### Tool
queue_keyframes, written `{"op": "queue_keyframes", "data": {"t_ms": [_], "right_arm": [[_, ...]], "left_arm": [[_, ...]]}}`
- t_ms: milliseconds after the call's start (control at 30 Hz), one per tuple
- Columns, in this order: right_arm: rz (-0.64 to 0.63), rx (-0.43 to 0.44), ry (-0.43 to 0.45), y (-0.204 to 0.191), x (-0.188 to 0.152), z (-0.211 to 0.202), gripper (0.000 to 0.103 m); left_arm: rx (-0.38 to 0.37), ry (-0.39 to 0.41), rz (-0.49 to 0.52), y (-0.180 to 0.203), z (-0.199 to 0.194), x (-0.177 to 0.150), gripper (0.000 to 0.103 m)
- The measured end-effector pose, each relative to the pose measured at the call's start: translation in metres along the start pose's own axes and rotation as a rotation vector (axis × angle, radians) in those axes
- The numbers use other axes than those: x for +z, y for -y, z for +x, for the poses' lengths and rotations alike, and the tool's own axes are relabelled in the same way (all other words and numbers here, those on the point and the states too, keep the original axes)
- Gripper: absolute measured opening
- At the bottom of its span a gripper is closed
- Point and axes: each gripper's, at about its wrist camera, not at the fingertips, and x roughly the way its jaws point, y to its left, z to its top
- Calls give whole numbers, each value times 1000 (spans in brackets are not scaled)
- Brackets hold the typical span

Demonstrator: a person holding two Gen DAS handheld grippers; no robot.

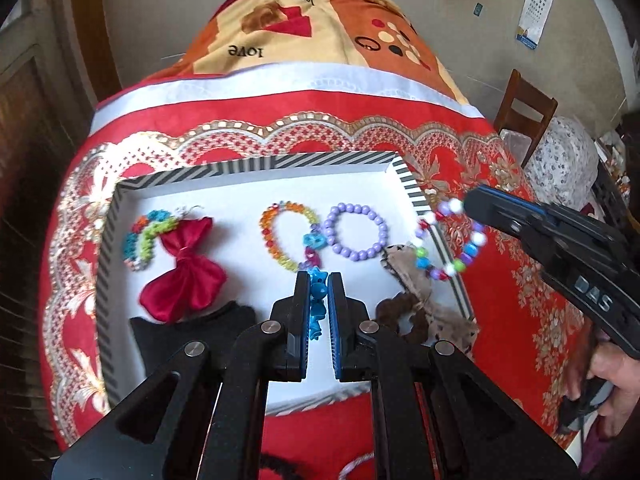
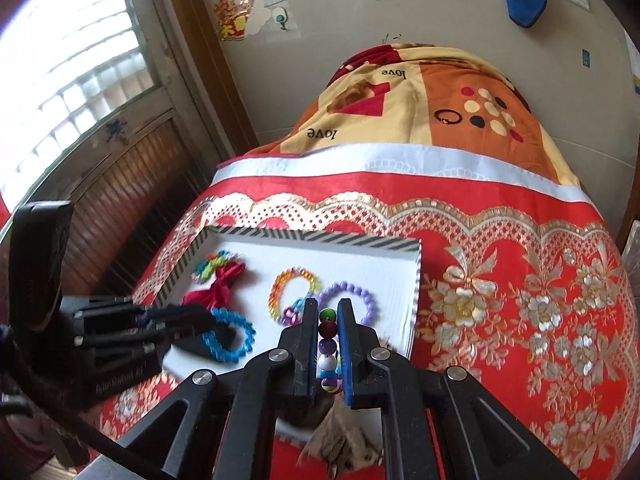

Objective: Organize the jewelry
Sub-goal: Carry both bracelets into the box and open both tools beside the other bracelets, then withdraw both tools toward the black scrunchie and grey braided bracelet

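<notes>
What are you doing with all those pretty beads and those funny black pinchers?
A person is sorting jewelry into a white tray with a striped rim on a red patterned cloth. The left gripper is shut on a bright blue beaded bracelet above the tray. The right gripper is shut on a multicolored beaded bracelet at the tray's edge. A purple beaded bracelet and red fabric bow already lie inside.

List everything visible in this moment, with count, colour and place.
tray: 1, white, striped rim, on red tablecloth
purple bracelet: 1, in tray
orange-mix bracelet: 1, left of purple
rainbow bracelet: 1, tray's left
red bow: 1, beside rainbow bracelet
brown scrunchie: 1, tray's right edge
blue bracelet: 1, in left hand-held gripper
multicolour bracelet: 1, in right hand-held gripper
</notes>
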Motion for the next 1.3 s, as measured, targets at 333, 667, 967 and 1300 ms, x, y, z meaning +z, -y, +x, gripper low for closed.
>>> {"op": "queue_keyframes", "data": {"t_ms": [333,667,967,1300], "right_arm": [[68,0,-38,20,22,61,9],[76,-95,-94,45,29,112,9],[30,-176,-169,44,21,136,9],[13,-138,-95,27,13,86,41]], "left_arm": [[-34,-65,-7,6,41,5,7],[41,-102,-56,-27,64,-3,7],[24,-44,-66,-32,56,-4,40],[29,39,-55,-26,23,-7,50]]}}
